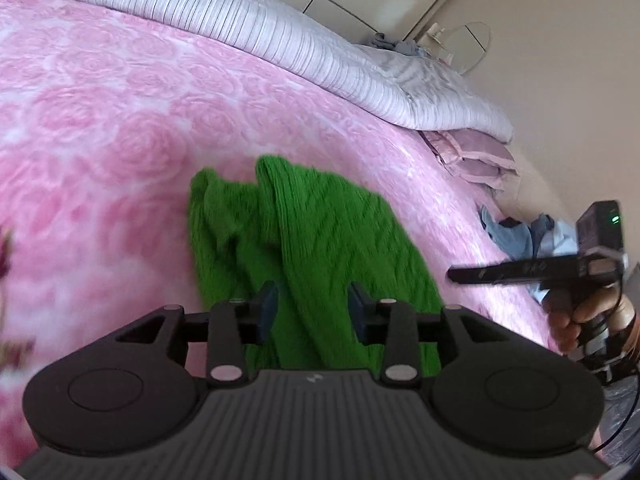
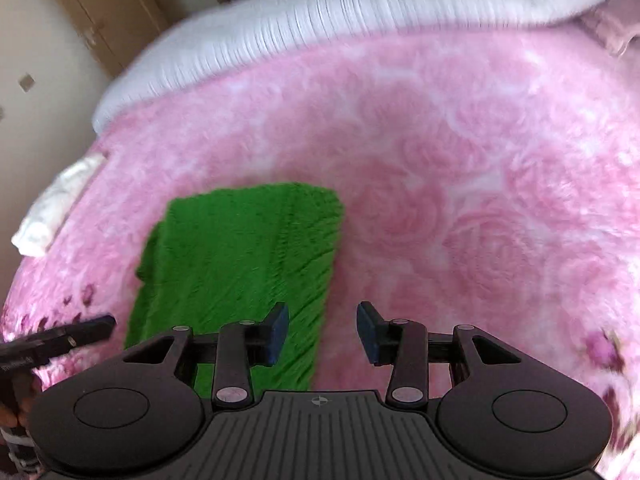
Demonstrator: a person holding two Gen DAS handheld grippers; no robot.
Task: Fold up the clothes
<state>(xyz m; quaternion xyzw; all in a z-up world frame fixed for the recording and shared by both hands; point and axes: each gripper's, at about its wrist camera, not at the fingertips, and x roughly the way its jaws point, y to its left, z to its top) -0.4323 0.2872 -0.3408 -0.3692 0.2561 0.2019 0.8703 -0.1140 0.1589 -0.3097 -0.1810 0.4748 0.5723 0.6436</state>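
While the green knit sweater (image 1: pixel 304 248) lies as a long, partly folded strip on the pink rose blanket (image 1: pixel 100 128), well short of the striped quilt (image 1: pixel 280 36) beyond it, both my claws hover empty; my left gripper (image 1: pixel 312 310) gapes directly over the sweater, my right gripper (image 2: pixel 322 332) gapes at its right edge; I judge I should pinch the near corners evenly, lift low, and carry them toward the quilt-side end.

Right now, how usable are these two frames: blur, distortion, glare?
Left wrist: sweater knit smeared by motion blur, left gripper sharp, fisheye bends the duvet edge. Right wrist: blur heavier, duvet stripes streaked, sweater soft, right gripper crisp, blanket roses washed pale by soft daylight. No hard glare or shadows in either.
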